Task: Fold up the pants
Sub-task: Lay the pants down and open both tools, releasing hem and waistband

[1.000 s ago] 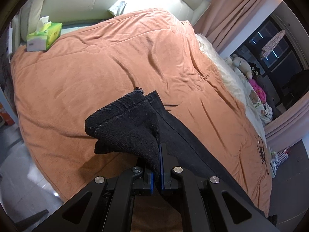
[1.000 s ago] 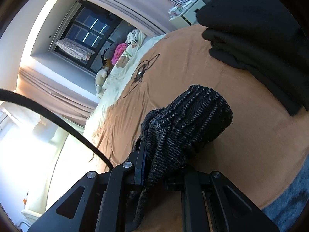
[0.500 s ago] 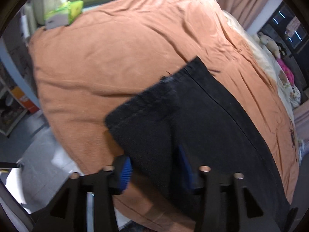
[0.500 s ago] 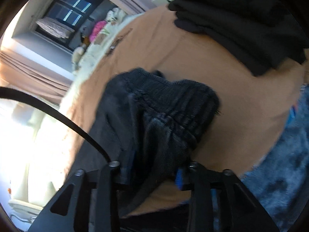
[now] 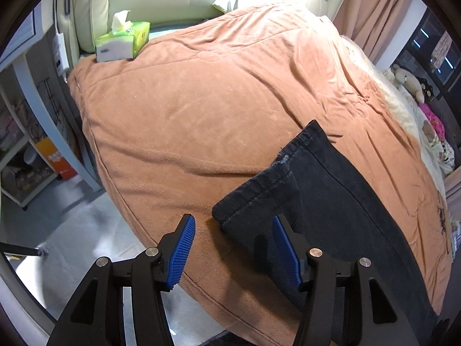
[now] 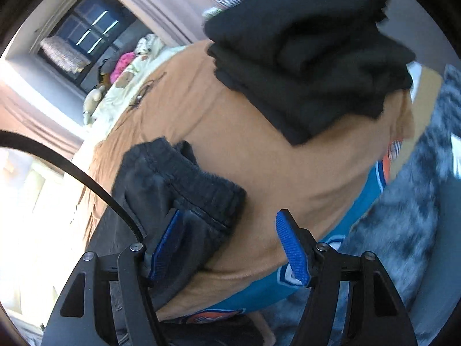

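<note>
Both grippers' fingers [image 5: 184, 248] are spreading off the dark pants [image 5: 331, 201], now lying along the orange bedspread [image 5: 201, 115], and should be lifting clear without dragging hem or waistband [image 6: 201, 184] askew.

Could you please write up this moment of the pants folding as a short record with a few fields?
surface: bed with an orange blanket
pants: dark pants lying on the blanket, hem end in the left view, waistband in the right view
left hand-held gripper: jaws opening, pads off the cloth, hem corner lies between them
right hand-held gripper: jaws opening, not pressing the waistband
other clothes: folded dark stack further along the blanket
also on bed: tissue box near the headboard
</note>
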Tool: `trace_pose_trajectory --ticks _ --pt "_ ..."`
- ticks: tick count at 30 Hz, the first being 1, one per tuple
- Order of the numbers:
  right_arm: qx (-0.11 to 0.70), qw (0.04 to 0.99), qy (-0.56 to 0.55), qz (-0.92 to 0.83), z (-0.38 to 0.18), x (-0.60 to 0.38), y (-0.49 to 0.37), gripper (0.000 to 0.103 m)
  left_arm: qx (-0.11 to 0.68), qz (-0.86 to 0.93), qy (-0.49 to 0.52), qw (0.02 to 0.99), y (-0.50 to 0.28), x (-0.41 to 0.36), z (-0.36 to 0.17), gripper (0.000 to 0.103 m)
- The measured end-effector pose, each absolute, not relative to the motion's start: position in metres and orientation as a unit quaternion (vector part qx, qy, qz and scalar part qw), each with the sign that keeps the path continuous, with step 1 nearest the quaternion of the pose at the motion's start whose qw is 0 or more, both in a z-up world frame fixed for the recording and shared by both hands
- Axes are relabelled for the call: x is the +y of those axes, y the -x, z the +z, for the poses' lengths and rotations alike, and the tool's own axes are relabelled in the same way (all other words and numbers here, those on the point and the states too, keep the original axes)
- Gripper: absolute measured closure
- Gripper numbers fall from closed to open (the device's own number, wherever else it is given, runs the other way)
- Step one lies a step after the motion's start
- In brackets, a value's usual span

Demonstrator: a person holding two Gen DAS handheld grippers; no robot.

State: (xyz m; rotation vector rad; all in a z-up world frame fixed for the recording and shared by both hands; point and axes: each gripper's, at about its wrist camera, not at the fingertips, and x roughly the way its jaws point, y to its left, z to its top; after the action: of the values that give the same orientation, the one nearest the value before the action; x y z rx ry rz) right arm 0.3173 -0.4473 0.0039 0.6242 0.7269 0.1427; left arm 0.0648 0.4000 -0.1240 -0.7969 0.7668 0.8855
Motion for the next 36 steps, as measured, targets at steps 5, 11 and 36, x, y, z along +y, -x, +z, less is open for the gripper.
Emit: trace_pose_trajectory --ticks 5,11,36 --pt "0.336 0.904 -0.243 0.102 0.033 -0.413 -0.327 0.037 0.348 0.403 0.373 0.760 -0.066 0.395 -0.129 0.045" --pt "0.339 0.907 -0.186 0.165 0.050 -0.361 -0.362 0.037 0.336 0.391 0.400 0.758 -0.063 0.389 -0.139 0.045" --pt "0.378 0.846 0.018 0.376 0.067 -0.093 -0.498 0.037 0.299 0.303 0.500 0.754 -0.096 0.385 -0.175 0.044"
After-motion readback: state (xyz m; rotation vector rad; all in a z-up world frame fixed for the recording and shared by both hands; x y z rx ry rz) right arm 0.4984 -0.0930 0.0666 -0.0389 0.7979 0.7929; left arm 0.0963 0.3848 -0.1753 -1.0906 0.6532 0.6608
